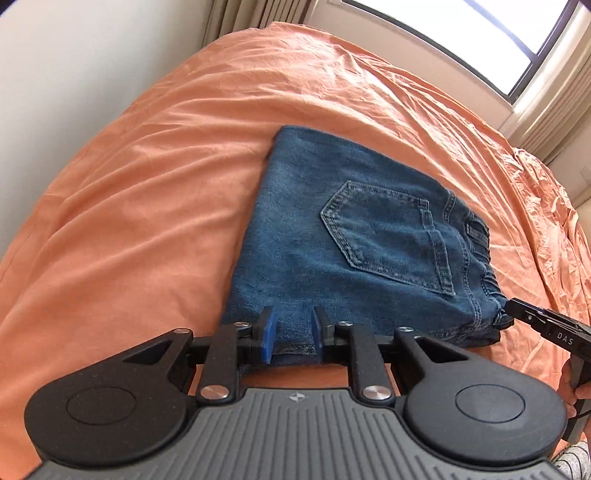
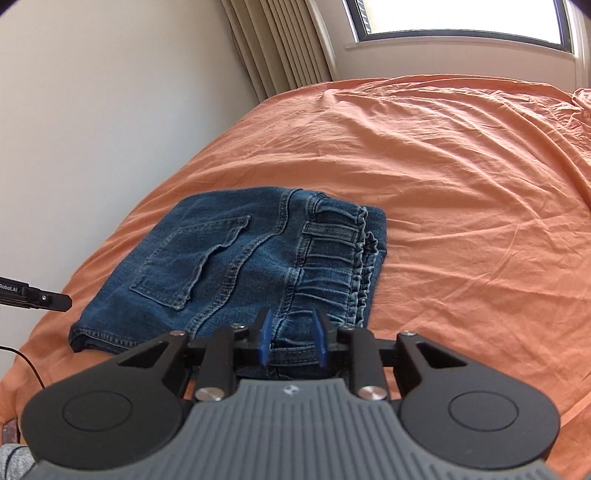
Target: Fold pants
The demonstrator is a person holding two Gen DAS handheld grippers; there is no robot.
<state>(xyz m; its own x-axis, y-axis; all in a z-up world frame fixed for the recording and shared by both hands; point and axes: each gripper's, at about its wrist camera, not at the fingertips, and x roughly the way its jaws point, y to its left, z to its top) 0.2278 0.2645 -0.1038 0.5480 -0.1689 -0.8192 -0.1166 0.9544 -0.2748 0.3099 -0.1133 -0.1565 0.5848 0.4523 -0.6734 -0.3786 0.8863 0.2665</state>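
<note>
Jeans (image 1: 354,251) lie folded into a compact blue denim packet on the orange bedsheet (image 1: 147,206), toward the near edge of the bed. A back pocket (image 1: 384,236) faces up, and the gathered elastic waistband (image 2: 332,266) with its belt loop forms one end of the packet; the opposite end is a smooth fold. In your right wrist view the layers stack at the waistband end, and a stitched edge runs along the near side.

Your left gripper (image 1: 291,332) sits at the near edge of the jeans, on the end away from the waistband. Its blue pads (image 1: 271,336) stand a little apart, with the denim edge showing in the gap between them; the pads do not press on the cloth, so the jaws are parted and hold nothing.

Your right gripper (image 2: 293,338) sits at the near edge by the waistband corner. Its blue pads (image 2: 320,341) likewise stand slightly spread with denim visible in the gap, not pinching it. From the left wrist view, its black fingertip reaches just to the waistband corner.

Behind the bed you have a pale wall (image 2: 92,110), beige curtains (image 2: 277,44) and a bright window (image 2: 458,18). A thin black cable (image 2: 29,363) trails over the sheet at the left edge of the right wrist view.
</note>
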